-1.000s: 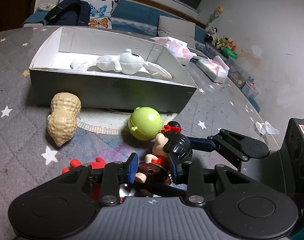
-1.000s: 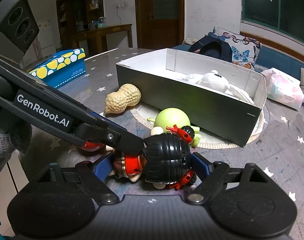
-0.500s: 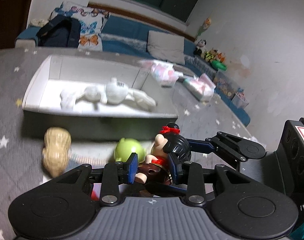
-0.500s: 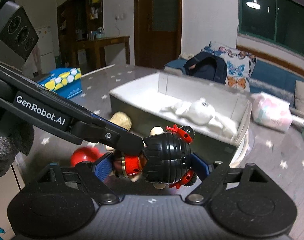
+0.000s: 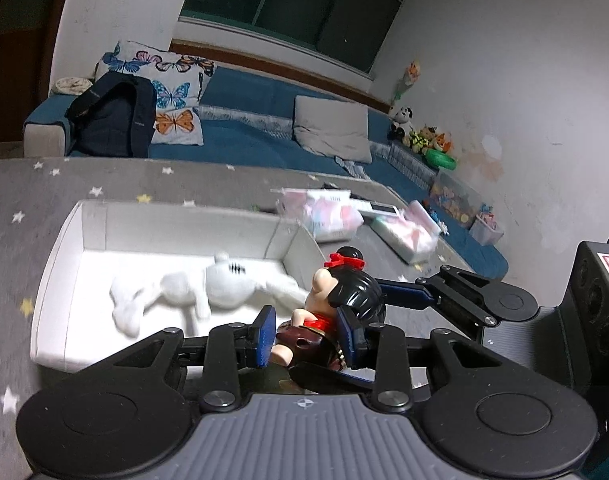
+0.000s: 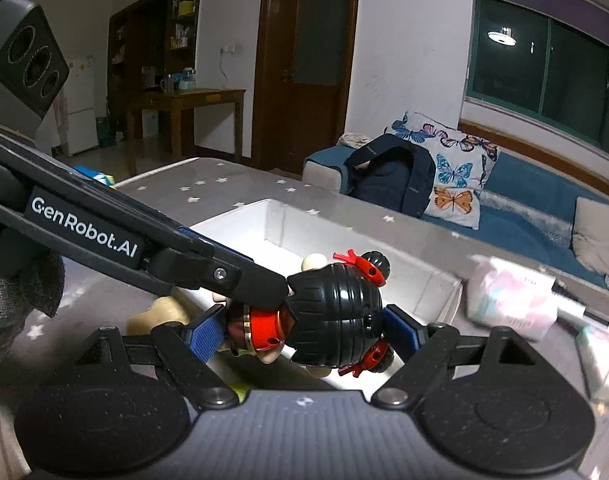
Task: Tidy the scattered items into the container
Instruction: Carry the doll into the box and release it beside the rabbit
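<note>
A doll (image 5: 344,292) with black hair and a red bow hangs in the air, held by both grippers. My left gripper (image 5: 304,328) is shut on its brown and red body. My right gripper (image 6: 304,332) clamps the doll (image 6: 336,312) lengthwise, one pad at the legs and one at the head. The left gripper's fingers (image 6: 224,272) reach in from the left in the right wrist view. Just beyond and below lies the white box (image 5: 64,248) with a white plush toy (image 5: 224,284) inside. A tan peanut toy (image 6: 160,312) shows partly beside the box (image 6: 272,216).
Pink tissue packs (image 5: 324,216) (image 5: 408,236) lie on the grey starred cloth right of the box. A blue and yellow carton (image 6: 92,172) sits at the far left. A gloved hand (image 6: 20,300) holds the left gripper. A blue sofa stands behind the table.
Both grippers have risen together with the doll and moved toward the box. The green toy and red toy have dropped out of view, and the box interior now sits right ahead.
</note>
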Available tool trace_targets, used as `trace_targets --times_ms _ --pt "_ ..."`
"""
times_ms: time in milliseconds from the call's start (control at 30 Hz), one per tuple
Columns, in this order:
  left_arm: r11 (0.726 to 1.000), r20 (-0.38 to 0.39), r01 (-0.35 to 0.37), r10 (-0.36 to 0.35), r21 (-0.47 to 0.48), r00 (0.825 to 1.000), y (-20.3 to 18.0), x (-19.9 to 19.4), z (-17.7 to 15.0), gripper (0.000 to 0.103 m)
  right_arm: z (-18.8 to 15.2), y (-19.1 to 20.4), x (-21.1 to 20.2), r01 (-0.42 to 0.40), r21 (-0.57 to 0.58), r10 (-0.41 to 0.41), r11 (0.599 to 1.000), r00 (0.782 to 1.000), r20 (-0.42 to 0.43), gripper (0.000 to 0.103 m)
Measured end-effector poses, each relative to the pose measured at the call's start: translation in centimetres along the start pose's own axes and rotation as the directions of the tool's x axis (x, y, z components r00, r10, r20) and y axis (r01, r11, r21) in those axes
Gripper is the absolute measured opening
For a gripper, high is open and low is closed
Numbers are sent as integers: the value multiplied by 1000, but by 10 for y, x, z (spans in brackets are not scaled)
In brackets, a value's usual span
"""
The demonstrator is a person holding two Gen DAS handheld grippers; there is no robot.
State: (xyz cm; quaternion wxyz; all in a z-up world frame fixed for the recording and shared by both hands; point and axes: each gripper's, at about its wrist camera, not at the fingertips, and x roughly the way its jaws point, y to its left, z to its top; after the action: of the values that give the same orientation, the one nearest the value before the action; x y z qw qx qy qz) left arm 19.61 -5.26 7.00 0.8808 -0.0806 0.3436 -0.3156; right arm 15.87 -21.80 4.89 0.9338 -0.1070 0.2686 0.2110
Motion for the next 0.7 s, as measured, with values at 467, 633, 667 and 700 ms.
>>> trace_targets --times_ms 467,633,667,700 --pt "984 -68 -34 22 -177 997 43 73 14 36 9 -28 87 -9 -133 -15 991 985 -172 85" --pt "980 -104 -61 42 -189 994 49 90 13 36 4 -27 108 -24 -179 -19 984 973 -231 85" --pt "980 -108 -64 44 -189 993 51 93 12 36 4 -28 111 -27 -186 -19 982 971 -240 85" --pt "980 -107 -64 44 -190 993 52 94 11 36 3 -29 114 -30 -188 -18 982 968 -250 85"
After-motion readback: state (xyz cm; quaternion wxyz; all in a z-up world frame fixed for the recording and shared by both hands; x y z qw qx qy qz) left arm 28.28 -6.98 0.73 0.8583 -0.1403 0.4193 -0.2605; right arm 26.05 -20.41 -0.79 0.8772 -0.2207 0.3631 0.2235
